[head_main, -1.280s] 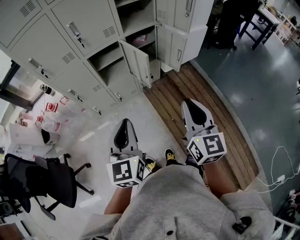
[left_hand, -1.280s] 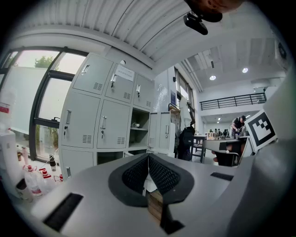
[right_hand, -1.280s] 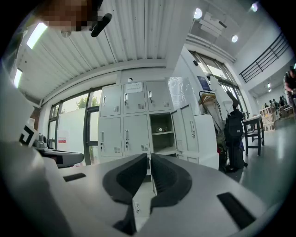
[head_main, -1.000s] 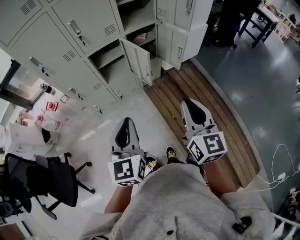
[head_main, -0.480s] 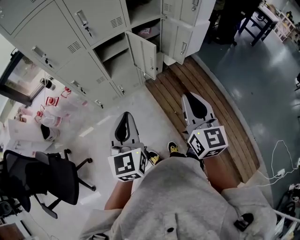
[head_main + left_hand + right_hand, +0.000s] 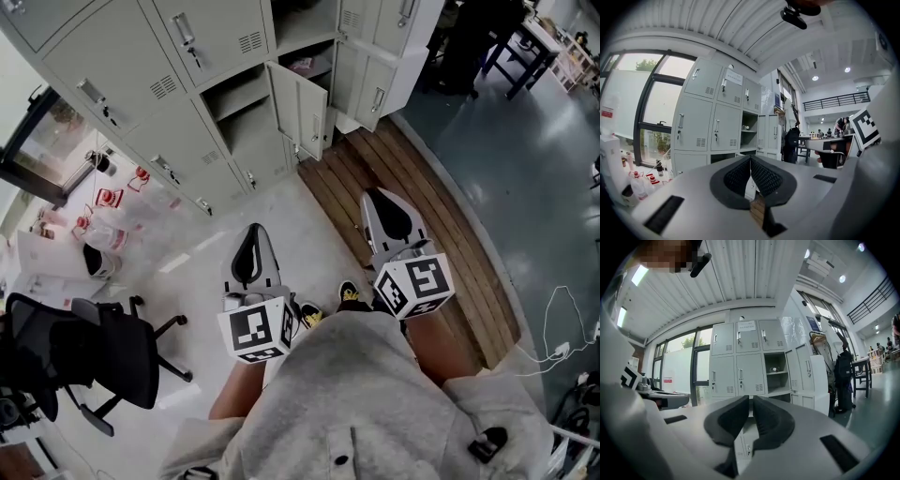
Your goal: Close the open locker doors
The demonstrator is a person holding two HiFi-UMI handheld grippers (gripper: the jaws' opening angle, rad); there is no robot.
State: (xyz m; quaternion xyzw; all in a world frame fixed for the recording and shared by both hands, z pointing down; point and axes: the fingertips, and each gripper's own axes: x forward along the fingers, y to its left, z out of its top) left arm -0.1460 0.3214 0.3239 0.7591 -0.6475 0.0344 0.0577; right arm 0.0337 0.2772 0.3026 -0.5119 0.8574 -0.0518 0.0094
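1 black chair (image 6: 89, 361) near lockers (image 6: 122, 66)

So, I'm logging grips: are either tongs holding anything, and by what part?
Nothing is held: the left tongs and the right tongs are both shut and empty, away from the lockers.

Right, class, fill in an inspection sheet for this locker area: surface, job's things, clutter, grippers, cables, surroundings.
Surface: pale floor, wooden planking at right.
Job's things: locker door standing open; another door open beside it.
Clutter: bottles by the window.
Grippers: left gripper and right gripper shut, empty, short of the lockers.
Cables: white cable at far right.
Surroundings: office chair, black table.
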